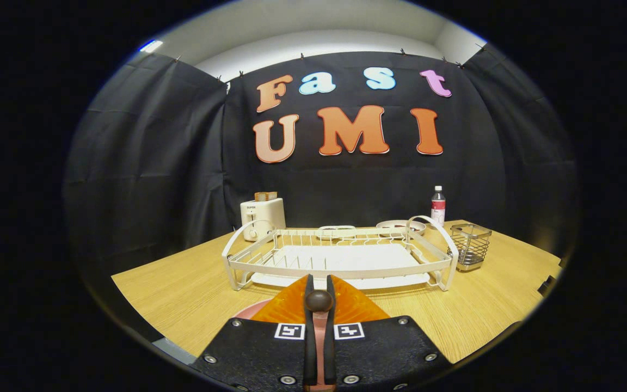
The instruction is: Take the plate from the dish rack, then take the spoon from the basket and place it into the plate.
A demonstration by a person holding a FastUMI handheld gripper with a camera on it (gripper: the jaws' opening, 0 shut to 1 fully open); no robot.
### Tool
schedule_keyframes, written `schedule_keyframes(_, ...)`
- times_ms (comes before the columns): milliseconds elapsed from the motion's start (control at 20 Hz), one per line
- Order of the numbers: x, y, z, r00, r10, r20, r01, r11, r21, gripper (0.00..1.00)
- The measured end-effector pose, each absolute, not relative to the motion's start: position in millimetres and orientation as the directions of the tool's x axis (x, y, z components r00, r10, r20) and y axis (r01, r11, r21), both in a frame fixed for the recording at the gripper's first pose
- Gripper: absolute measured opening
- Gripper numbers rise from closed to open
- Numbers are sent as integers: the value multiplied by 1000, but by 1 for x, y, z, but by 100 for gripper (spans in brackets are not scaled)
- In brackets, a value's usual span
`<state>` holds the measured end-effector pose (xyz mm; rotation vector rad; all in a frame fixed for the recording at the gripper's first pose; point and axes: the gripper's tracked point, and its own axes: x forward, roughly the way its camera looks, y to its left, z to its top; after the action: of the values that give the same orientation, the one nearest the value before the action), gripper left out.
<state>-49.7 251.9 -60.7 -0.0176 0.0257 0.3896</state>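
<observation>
My gripper (319, 283) has its orange fingers (283, 307) drawn close together, and a dark rounded end of the spoon (319, 300) is pinched between their black pads. The rest of the spoon is hidden under the fingers. A pink plate (252, 310) lies on the wooden table directly beneath the fingers, its rim showing to their left. Just beyond the fingertips stands the white dish rack (340, 261), with nothing in it. The wire basket (471, 246) stands against the rack's right end and looks empty.
A white toaster (262, 218) stands at the back left of the table (183, 294). Behind the rack's right end stands a bottle (438, 206) with a red label, and a shallow round dish (398, 224) lies behind the rack.
</observation>
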Motion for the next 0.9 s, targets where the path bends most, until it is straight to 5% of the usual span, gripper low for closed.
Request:
schedule_keyframes(300, -46, 267, -66, 917, 396, -51, -398, 917, -31, 6)
schedule_keyframes(650, -55, 265, -68, 908, 408, -94, -411, 912, -10, 22)
schedule_keyframes(900, -54, 245, -66, 919, 378, -113, -381, 925, -4, 71)
